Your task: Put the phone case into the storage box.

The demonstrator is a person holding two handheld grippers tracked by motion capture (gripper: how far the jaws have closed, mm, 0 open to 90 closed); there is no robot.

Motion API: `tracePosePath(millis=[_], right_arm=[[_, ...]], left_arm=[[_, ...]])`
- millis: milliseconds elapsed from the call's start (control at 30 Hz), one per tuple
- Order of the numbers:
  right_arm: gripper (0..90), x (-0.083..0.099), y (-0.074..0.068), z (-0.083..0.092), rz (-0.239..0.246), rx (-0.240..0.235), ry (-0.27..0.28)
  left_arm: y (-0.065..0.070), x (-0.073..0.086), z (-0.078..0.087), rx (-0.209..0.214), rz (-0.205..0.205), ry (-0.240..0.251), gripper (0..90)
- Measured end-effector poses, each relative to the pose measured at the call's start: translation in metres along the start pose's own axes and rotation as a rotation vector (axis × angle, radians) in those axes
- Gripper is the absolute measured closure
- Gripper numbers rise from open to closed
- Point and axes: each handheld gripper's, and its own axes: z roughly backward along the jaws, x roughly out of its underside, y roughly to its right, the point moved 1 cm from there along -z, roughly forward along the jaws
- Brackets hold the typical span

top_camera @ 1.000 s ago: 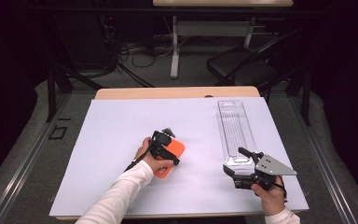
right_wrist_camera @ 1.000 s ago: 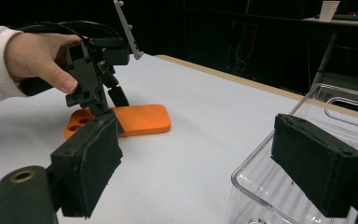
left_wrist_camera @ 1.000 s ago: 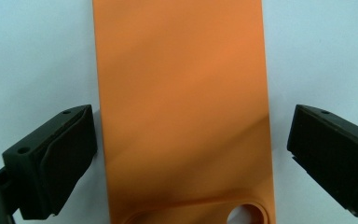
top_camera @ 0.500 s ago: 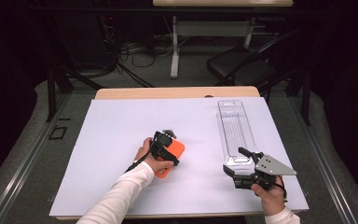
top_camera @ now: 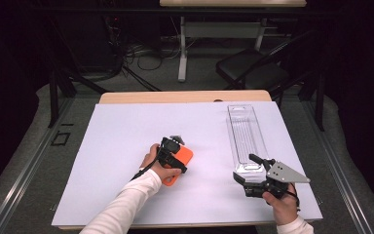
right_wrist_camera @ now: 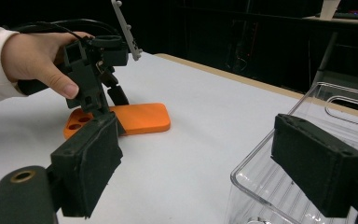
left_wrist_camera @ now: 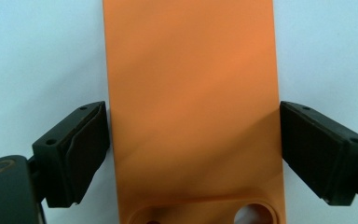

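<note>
The left gripper is hanging over the orange phone case, which is lying flat on the white sheet near the middle of the table, a little toward the near edge. In the left gripper view the case is running up between the two black jaws; the jaws have just been closing in, the left pad is sitting right at the case's long edge, and the right one looks the same, though whether they are pressing on it cannot be told. The camera cutout of the case is lying at the near end, by the gripper. The person's left hand is wrapping the gripper's body, with a white sleeve trailing back to the near edge.

Further right, a long clear plastic tray is lying lengthwise along the sheet's right side, its far end close to the far edge. The right gripper is resting at the tray's near end, jaws spread wide. In the right gripper view the tray's near corner is sitting between those spread jaws, with no pad pressing on it. The right hand is holding that gripper near the table's near right corner.
</note>
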Motion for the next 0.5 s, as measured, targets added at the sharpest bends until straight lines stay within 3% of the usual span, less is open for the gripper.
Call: tracePosePath(millis=[500], right_arm=[[14.7,0.0002,0.0004,0.0000,0.001,0.001,-0.002]], left_arm=[[-0.0002,-0.0009,0.0016,0.002,0.007,-0.009,14.6]])
